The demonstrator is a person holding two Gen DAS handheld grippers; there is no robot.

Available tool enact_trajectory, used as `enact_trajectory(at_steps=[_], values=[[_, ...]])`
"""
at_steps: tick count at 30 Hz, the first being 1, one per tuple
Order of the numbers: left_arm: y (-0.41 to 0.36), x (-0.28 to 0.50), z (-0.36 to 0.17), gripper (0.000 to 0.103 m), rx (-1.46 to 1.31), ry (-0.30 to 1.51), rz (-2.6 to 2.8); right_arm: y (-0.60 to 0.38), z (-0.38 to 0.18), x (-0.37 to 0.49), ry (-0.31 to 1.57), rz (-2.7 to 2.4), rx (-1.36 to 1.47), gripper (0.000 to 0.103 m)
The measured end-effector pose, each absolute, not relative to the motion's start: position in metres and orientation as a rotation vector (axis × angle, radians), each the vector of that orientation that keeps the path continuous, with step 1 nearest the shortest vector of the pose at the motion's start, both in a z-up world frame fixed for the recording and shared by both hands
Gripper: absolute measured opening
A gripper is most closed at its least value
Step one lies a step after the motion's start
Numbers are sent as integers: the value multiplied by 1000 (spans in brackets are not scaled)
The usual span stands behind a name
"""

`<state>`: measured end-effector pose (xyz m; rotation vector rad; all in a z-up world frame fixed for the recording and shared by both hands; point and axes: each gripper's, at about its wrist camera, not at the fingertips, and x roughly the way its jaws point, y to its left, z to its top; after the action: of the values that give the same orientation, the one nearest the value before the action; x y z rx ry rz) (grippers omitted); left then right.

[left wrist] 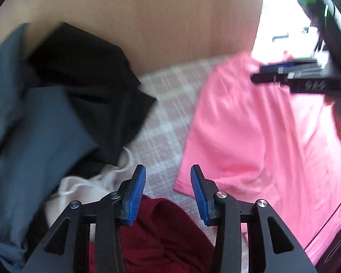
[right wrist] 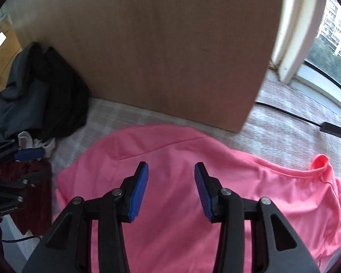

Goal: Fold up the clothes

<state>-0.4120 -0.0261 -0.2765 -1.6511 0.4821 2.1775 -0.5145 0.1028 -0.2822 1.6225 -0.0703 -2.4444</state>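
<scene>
Your left tongs (left wrist: 168,177) and right tongs (right wrist: 171,175) both hang released, nothing between pads. Pink shirt (right wrist: 193,159) lies flat on the checked bedcover (left wrist: 168,104) (hem edge beside left tongs). Clothes pile (left wrist: 56,91) crowds left; cardboard panel (right wrist: 170,45) blocks behind.

Bedroom: checked bedsheet (right wrist: 272,136), clothes pile (left wrist: 56,102) (apt window (right wrist: 329,52)).

Both wrist views steeply down, sharing pink shirt (left wrist: 250,136).
</scene>
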Motion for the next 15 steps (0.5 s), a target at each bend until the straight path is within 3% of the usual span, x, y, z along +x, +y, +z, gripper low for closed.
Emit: enact_trajectory(at_steps=[4, 6, 7, 15], values=[[-20, -410, -282, 36, -1644, 500, 2145, 91, -284, -515, -39, -2439, 1630, 42], [-21, -409, -280, 16, -1642, 449, 2127, 101, -285, -516, -57, -2442, 1651, 42], [-20, -409, -279, 1, -1640, 433, 2117, 107, -284, -514, -50, -2456, 1660, 42], [-37, -428, -250, 2, -1608, 481, 2283, 173, -300, -501, -9, -2532, 1783, 42]])
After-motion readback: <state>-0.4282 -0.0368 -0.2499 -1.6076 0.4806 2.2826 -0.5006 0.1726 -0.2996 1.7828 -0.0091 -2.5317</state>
